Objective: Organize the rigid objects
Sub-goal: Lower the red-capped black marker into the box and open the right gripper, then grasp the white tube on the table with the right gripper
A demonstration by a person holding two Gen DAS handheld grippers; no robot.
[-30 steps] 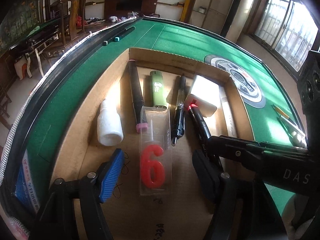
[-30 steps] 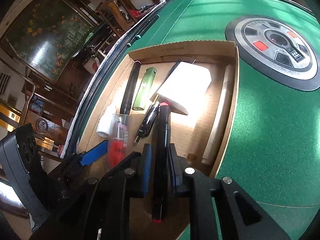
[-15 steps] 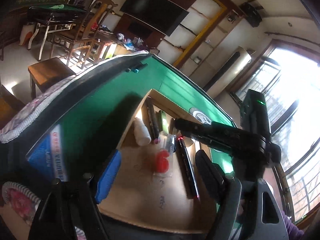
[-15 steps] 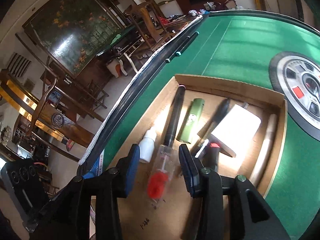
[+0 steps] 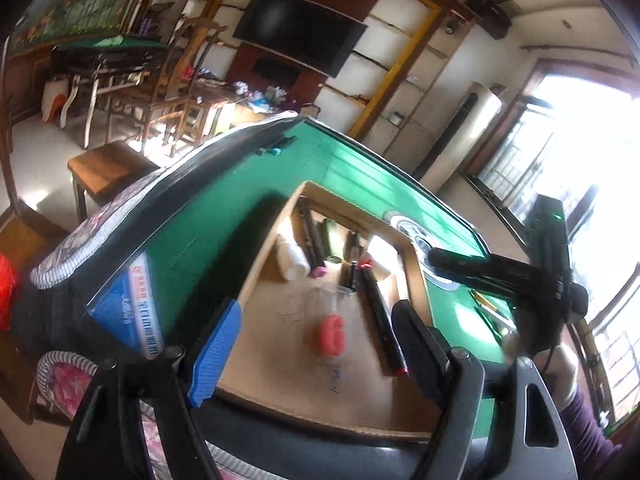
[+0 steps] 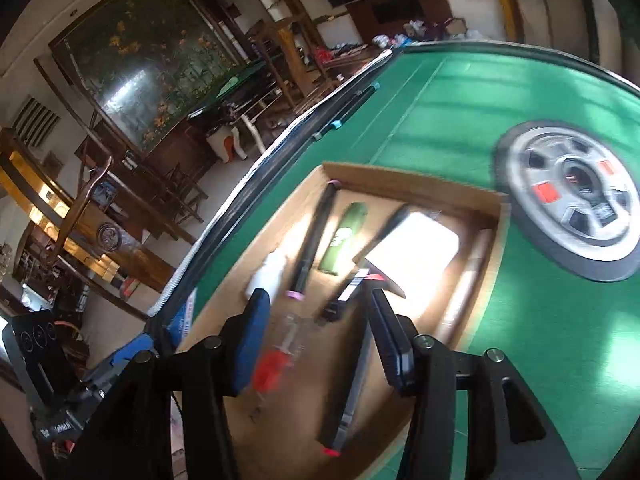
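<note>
A shallow cardboard tray (image 5: 256,276) (image 6: 404,180) lies on the green table. In it lie a white bottle (image 5: 292,256), a black marker with a pink cap (image 5: 312,240), a green lighter (image 6: 346,236), a black pen (image 5: 351,276), a white block (image 6: 416,252), a clear box with a red 6 candle (image 5: 330,334) (image 6: 274,368) and a black marker with red ends (image 5: 382,320) (image 6: 352,400). My left gripper (image 5: 316,354) is open and empty, raised above the tray's near end. My right gripper (image 6: 316,340) is open and empty, above the tray.
A round grey and black disc (image 6: 572,208) sits on the green felt (image 6: 460,100) right of the tray. Two teal-capped pens (image 6: 340,120) lie at the table's far left edge. A blue packet (image 5: 136,308) lies at the table's near left corner. Chairs and furniture stand beyond.
My right gripper let go of the black marker with red ends, opened and lifted back. My left gripper also pulled back and up from the tray.
</note>
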